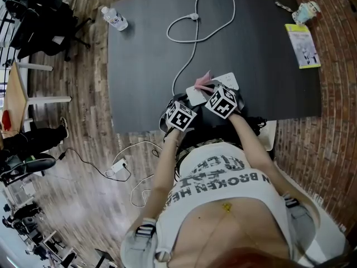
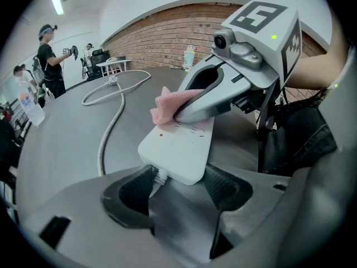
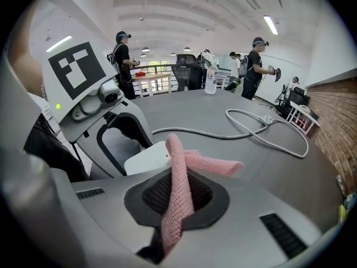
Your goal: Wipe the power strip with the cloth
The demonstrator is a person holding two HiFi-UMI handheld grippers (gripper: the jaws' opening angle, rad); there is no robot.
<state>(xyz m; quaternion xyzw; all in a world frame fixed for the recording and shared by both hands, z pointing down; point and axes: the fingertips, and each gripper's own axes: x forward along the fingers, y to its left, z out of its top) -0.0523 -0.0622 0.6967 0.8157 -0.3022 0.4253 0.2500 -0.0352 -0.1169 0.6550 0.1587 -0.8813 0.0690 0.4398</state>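
A white power strip [image 2: 179, 144] lies near the table's front edge, and its cord [image 1: 192, 43] loops away across the table. My left gripper [image 2: 178, 187] is shut on the strip's near end, where the cord leaves it. My right gripper [image 3: 177, 193] is shut on a pink cloth [image 3: 179, 172]. In the left gripper view the right gripper [image 2: 181, 113] presses that cloth [image 2: 163, 108] down on the strip's far half. In the head view the strip [image 1: 196, 95] and the cloth [image 1: 202, 80] show just beyond both marker cubes.
On the dark table [image 1: 145, 66] stand a water bottle [image 1: 114, 18] at the far left corner, and a small figurine [image 1: 305, 11] and a yellow-green card [image 1: 303, 45] at the far right. Several people stand in the room beyond the table.
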